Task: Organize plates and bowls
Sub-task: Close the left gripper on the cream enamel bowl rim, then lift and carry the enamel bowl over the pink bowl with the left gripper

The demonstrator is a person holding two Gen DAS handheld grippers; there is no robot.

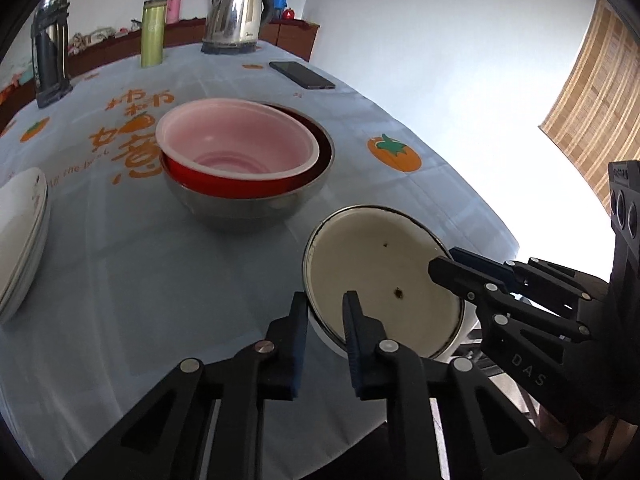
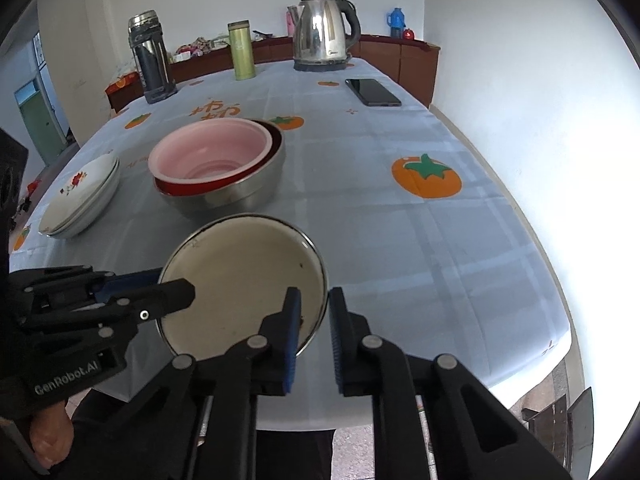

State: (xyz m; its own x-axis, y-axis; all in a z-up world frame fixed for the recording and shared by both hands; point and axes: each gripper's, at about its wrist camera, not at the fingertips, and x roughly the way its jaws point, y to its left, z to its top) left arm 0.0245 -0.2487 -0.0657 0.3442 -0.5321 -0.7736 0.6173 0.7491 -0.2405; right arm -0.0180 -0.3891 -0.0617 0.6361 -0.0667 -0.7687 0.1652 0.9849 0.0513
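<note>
Enamel bowl (image 1: 380, 276) sits at the lower middle of both frames, near the front edge of the surface (image 1: 160, 280), just in front of the stacked bowls (image 1: 244, 160). The left gripper (image 1: 324, 312) is closed on its left rim and the right gripper (image 2: 314, 312) is closed on its right rim. To do this step well, I think both should lift together and keep it level, then lower it straight into the pink bowl (image 2: 212, 152), clear of the plates (image 2: 80, 196) at the left.
</note>
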